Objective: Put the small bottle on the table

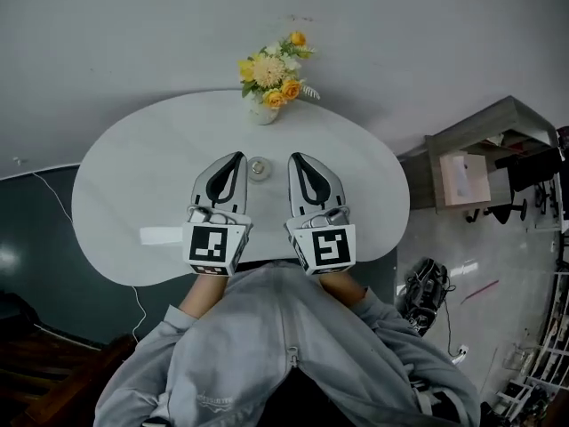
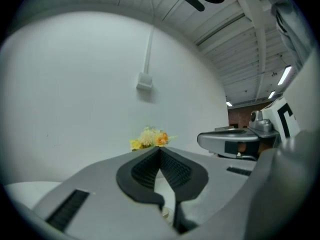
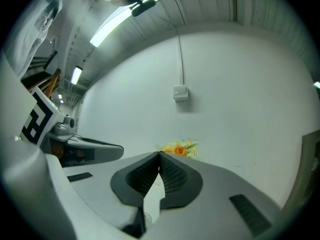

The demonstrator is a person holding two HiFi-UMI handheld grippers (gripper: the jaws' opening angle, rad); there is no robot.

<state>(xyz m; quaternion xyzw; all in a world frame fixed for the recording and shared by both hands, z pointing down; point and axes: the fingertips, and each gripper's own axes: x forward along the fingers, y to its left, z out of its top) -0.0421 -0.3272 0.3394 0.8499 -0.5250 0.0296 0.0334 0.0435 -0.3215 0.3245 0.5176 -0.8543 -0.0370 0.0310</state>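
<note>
**Mia:** Where is the small bottle (image 1: 259,169)?

**Ben:** It stands on the white table (image 1: 124,176), on the near side of the flower vase (image 1: 265,105), a little way in front of it. It is upright and nothing holds it. I think the job is done.

**Mia:** And the two grippers?

**Ben:** The left gripper (image 1: 238,158) is just left of the bottle. The right gripper (image 1: 293,158) is just right of it. Both have their jaws pressed together with nothing in between. I guess they are closed because there is nothing left to carry.

**Mia:** Do they touch the bottle?

**Ben:** They look just beside it. From above I can't tell for sure.

**Mia:** What else is around the vase?

**Ben:** A white slip (image 1: 162,236) lies on the table, left of the vase and much nearer the person. A thin cable (image 1: 55,198) runs past the table's left edge. Far to the right of the vase, off the table, are a small shelf (image 1: 480,140) and a black bag (image 1: 425,294) on the floor.

**Mia:** Is anything in the way?

**Ben:** Not really. Only the vase is close behind the bottle, so a push forward might bump it.
</note>
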